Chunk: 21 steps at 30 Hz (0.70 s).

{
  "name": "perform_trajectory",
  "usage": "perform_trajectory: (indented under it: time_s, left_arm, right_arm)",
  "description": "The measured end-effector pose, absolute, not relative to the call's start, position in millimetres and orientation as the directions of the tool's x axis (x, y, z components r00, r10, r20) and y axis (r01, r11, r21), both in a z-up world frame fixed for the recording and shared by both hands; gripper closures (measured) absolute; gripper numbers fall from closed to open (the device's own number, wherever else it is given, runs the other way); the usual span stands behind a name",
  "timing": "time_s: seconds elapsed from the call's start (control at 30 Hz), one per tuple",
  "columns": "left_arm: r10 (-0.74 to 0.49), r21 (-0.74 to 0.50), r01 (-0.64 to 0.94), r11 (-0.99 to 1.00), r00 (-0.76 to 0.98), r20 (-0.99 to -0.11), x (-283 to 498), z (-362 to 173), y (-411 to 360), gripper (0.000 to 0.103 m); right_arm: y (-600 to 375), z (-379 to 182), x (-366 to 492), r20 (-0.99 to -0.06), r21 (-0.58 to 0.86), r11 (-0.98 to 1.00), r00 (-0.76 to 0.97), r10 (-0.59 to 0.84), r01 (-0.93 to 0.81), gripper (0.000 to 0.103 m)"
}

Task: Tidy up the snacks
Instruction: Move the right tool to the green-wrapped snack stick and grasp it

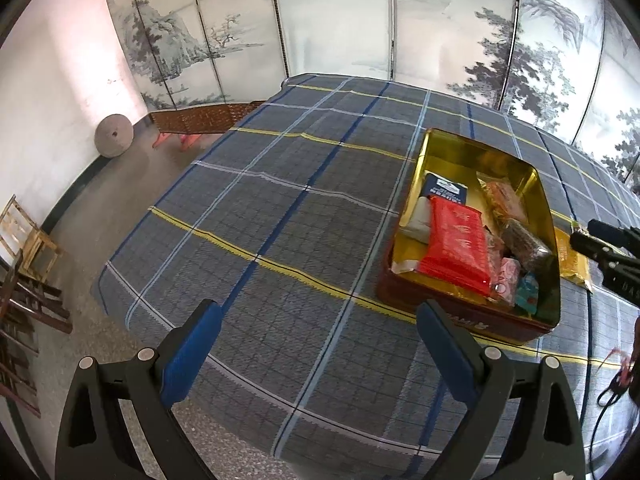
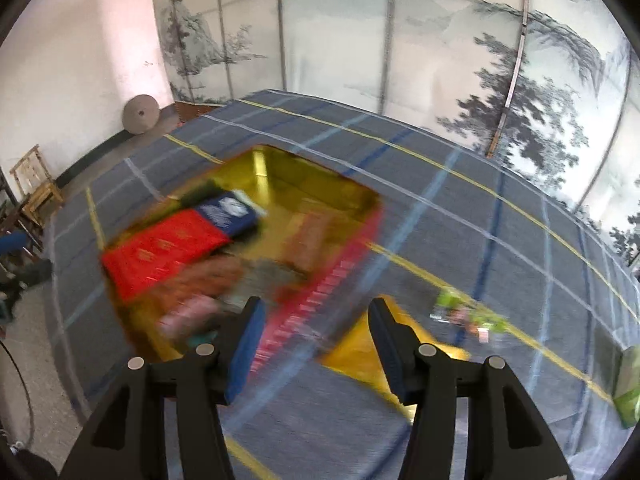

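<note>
Left wrist view: the left gripper (image 1: 320,352) hangs over the near part of the table (image 1: 280,208), which carries a blue-grey plaid cloth with yellow lines. Its jaws are spread wide and hold nothing. The tin (image 1: 452,156), red outside and gold inside, sits toward the right side of the table, lid off. Inside it lie a red packet (image 1: 456,244), a dark blue packet (image 1: 446,190) against the far-left part, a white packet (image 1: 420,220) along the left wall, a brown packet (image 1: 524,240) and small pink and teal wrappers at the near-right corner. A gold packet (image 1: 574,258) lies on the cloth just beside the tin's right wall. The right gripper (image 1: 612,252) enters from the right edge of this view, above that packet.

Right wrist view, motion-blurred: the right gripper (image 2: 318,336) has its jaws apart and empty, positioned above the tin's (image 2: 304,176) near-right wall and the gold packet (image 2: 360,356). The red packet (image 2: 160,252) and dark blue packet (image 2: 226,212) show at the tin's left side. A green-wrapped snack (image 2: 468,314) lies on the cloth to the right, apart from the tin; another green packet (image 2: 628,388) lies at the table's far right edge.

A painted folding screen (image 1: 340,20) stands behind the table.
</note>
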<state>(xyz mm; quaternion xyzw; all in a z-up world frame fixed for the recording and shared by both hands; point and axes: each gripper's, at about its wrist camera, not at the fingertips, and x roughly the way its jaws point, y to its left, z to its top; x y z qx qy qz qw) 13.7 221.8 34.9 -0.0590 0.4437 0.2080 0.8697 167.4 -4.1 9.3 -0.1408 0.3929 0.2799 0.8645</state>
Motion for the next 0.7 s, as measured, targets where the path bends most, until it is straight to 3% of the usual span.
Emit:
perform_trajectory:
  time_s: [0.37,0.7]
  left_arm:
    - [0.314,0.106,-0.408,0.907,0.489,-0.813,21,32,203,0.006]
    - [0.331,0.133,-0.416,0.9,0.453,-0.827,28,30,195,0.006]
  right_arm:
    - [-74,-16,246,-0.821,-0.11,0.794,0.505,0.266,-0.598,0.048]
    - [-72,-46,284,-0.88,-0.081,0.702,0.381,0.283,-0.707,0.05]
